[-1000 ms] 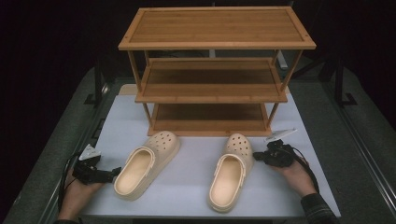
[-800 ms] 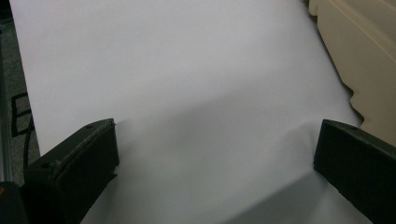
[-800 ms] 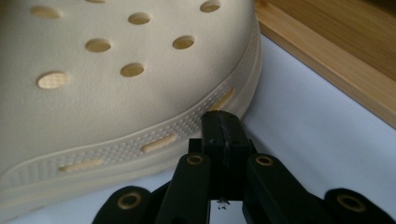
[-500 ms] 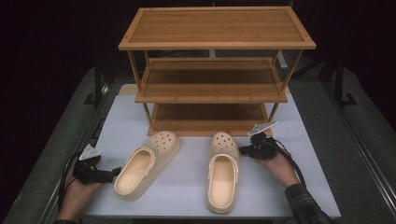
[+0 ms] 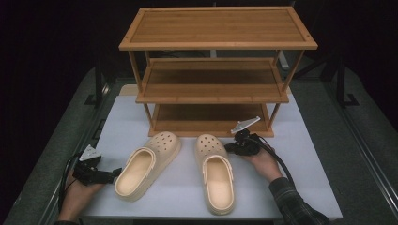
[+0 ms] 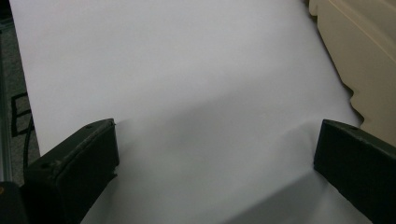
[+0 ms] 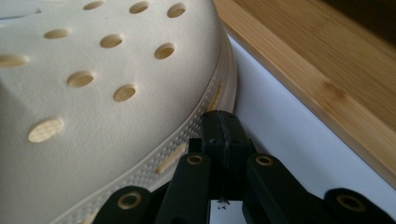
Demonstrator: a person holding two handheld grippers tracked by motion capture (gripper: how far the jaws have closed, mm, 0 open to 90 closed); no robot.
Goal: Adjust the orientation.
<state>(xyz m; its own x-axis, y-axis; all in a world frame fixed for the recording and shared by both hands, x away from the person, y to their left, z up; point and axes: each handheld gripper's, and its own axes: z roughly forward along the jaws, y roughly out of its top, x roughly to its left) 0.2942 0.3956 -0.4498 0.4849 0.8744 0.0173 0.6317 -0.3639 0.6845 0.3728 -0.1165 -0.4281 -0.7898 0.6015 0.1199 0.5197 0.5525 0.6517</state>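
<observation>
Beside the rack's (image 5: 211, 129) bottom shelf, my right gripper (image 5: 228, 146), jaws shut on nothing, has nudged the right clog (image 5: 215, 178) leftward and straighter toward its mate (image 5: 145, 165), while my left gripper (image 5: 115, 174) waits open.

A three-tier bamboo shoe rack (image 5: 213, 70) stands at the upper centre of the frame, its feet on a white mat (image 5: 309, 154). Grey table surface (image 5: 361, 154) flanks the mat on both sides.
</observation>
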